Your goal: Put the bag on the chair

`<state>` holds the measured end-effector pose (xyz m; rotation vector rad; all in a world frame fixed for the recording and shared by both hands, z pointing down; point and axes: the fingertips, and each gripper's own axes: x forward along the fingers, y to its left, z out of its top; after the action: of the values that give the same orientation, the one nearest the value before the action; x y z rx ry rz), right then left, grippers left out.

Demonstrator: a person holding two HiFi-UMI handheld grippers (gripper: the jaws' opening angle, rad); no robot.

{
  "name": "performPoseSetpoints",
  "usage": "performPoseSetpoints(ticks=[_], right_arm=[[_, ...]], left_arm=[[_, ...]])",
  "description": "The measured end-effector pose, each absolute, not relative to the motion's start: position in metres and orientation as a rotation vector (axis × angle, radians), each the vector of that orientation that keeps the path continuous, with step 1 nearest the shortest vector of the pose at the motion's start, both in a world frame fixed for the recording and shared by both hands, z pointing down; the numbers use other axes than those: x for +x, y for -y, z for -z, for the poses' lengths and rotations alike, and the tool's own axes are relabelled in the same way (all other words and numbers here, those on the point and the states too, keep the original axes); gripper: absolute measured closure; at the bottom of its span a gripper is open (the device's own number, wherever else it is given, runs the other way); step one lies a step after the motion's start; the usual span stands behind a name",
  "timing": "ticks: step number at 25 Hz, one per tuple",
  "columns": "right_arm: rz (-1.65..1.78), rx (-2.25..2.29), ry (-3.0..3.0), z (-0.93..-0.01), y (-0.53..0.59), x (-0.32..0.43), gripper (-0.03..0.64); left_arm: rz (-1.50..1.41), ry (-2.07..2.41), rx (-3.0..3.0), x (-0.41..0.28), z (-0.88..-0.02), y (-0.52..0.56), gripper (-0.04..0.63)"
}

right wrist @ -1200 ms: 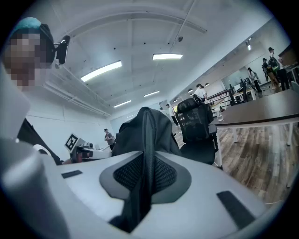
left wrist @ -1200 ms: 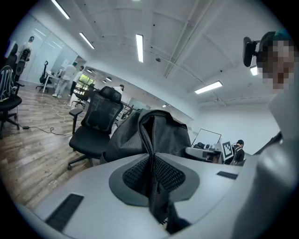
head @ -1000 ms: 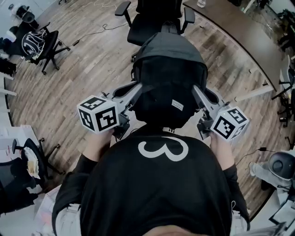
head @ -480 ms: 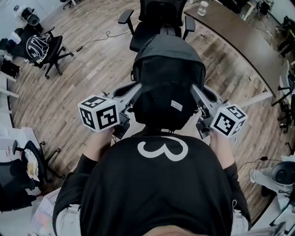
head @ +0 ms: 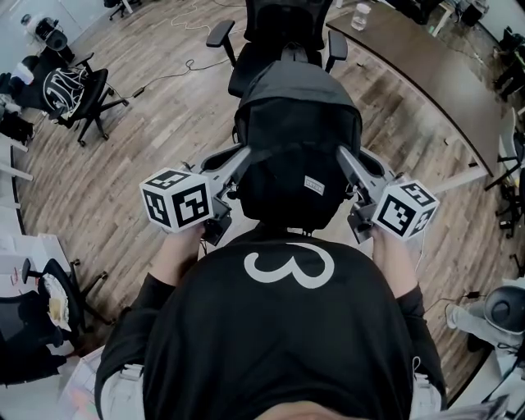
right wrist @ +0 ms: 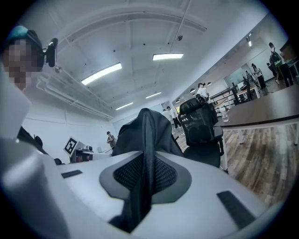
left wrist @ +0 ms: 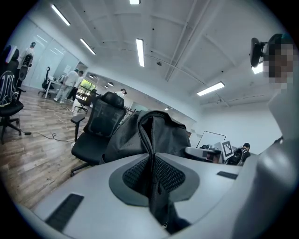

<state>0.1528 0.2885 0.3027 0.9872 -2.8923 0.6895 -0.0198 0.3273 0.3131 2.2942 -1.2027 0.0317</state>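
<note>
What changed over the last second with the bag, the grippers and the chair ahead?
The office chair ahead has slid further into the head view, so the person seems to be carrying the bag toward it. Unchanged: the left hand-held gripper and the right hand-held gripper stay shut on the bag's sides.

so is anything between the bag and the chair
Nothing visible. The bag, clamped in the left gripper and right gripper, hangs just before the chair; its seat is partly hidden behind the bag.
</note>
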Motion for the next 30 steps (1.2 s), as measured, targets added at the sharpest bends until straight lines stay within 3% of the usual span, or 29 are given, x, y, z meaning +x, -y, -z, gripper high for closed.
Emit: performPoseSetpoints(ticks=[30], right_arm=[[-0.856,1.062,2.763,-0.354,-0.063,0.109,0.551]], left_arm=[[-0.204,1.091,2.235,-0.061,-0.359,-0.09,0.548]])
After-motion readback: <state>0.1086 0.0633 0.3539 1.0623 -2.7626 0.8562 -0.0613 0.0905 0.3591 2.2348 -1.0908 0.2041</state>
